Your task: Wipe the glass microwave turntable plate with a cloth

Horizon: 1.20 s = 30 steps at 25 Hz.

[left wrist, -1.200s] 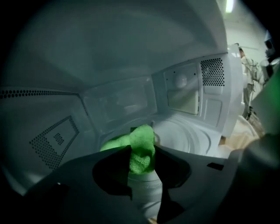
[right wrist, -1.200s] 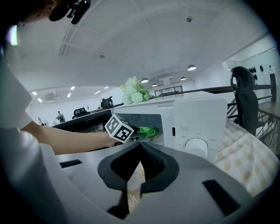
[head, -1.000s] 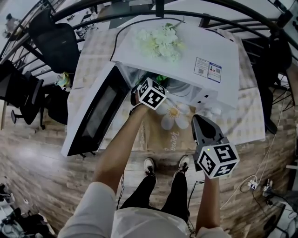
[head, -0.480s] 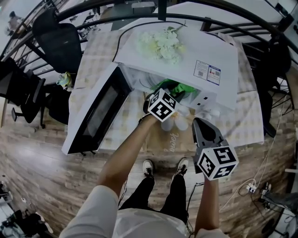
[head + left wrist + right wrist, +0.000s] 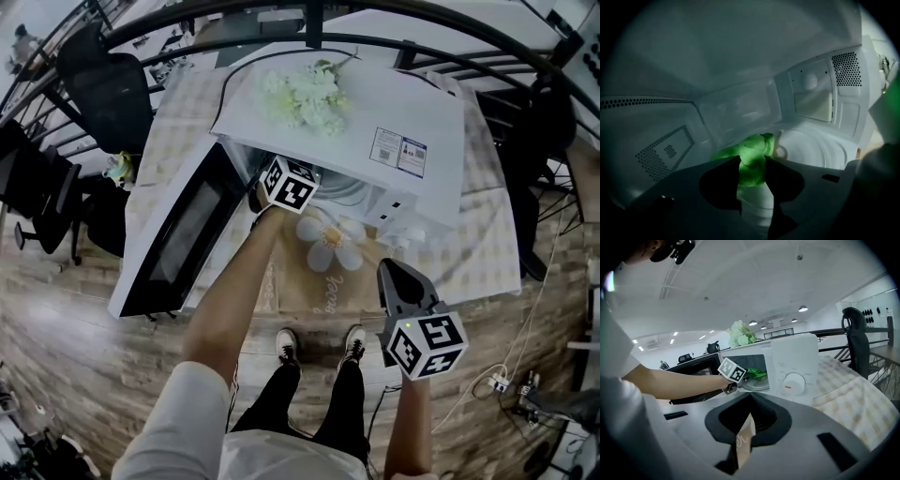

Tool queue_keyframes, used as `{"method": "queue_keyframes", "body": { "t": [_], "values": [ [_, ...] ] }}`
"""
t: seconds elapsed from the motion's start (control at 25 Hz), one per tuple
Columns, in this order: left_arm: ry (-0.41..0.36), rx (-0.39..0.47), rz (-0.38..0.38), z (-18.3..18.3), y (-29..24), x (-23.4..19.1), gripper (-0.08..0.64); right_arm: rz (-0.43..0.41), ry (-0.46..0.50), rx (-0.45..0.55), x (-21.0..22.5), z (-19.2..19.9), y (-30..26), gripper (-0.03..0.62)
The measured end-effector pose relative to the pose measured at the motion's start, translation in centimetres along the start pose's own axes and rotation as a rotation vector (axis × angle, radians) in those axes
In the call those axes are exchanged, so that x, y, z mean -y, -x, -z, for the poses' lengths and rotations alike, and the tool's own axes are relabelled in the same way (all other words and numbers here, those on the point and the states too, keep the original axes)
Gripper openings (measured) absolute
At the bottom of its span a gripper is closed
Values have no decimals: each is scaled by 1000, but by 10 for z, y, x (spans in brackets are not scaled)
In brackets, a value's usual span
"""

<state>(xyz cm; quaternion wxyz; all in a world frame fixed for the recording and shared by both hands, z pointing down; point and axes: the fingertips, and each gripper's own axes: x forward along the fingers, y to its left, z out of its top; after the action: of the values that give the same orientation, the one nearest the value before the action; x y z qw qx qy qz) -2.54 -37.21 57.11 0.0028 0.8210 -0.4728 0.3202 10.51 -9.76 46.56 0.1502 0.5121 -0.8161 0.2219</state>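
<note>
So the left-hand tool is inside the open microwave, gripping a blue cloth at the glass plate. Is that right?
Not quite. The cloth is green, not blue, as the left gripper view shows. The rest holds: the left gripper is inside the open microwave, its fingers closed on the cloth at the glass plate.

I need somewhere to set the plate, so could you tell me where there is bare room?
The checked tablecloth right of the microwave is bare, as is the flower mat before it. Its inside is crowded by the left gripper and green cloth; the open door blocks the left.
</note>
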Motion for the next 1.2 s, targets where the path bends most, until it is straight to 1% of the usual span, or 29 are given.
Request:
{"method": "queue_keyframes", "body": {
  "t": [0.08, 0.2, 0.4, 0.48, 0.56, 0.64, 0.72, 0.84, 0.96, 1.08, 1.2],
  "values": [
    [-29, 8, 48, -6, -2, 15, 141, -2, 5, -6, 5, 1, 4, 14],
    [-87, -6, 141, -17, 0, 46, 141, -10, 18, -12, 14, -3, 7, 14],
    [-150, -19, 273, -24, 20, 97, 141, -48, 49, -10, 19, -19, 13, 14],
    [-142, -24, 316, -23, 32, 113, 141, -66, 70, -7, 21, -28, 16, 14],
    [-101, -31, 338, -21, 44, 121, 141, -93, 110, -9, 22, -40, 19, 14],
    [-48, -35, 324, -19, 57, 124, 138, -127, 153, -13, 21, -51, 21, 14],
    [16, -36, 281, -15, 74, 127, 138, -148, 183, -21, 19, -59, 26, 14],
    [114, -17, 217, -15, 107, 128, 138, -152, 227, -11, 14, -78, 37, 14],
    [209, 42, 159, -28, 145, 114, 138, -144, 269, 21, 10, -106, 46, 14],
    [291, 106, 109, -41, 197, 99, 140, -154, 300, 56, -2, -128, 62, 14],
    [339, 149, 49, -59, 253, 76, 140, -171, 324, 101, -16, -149, 77, 14]
  ]
}}
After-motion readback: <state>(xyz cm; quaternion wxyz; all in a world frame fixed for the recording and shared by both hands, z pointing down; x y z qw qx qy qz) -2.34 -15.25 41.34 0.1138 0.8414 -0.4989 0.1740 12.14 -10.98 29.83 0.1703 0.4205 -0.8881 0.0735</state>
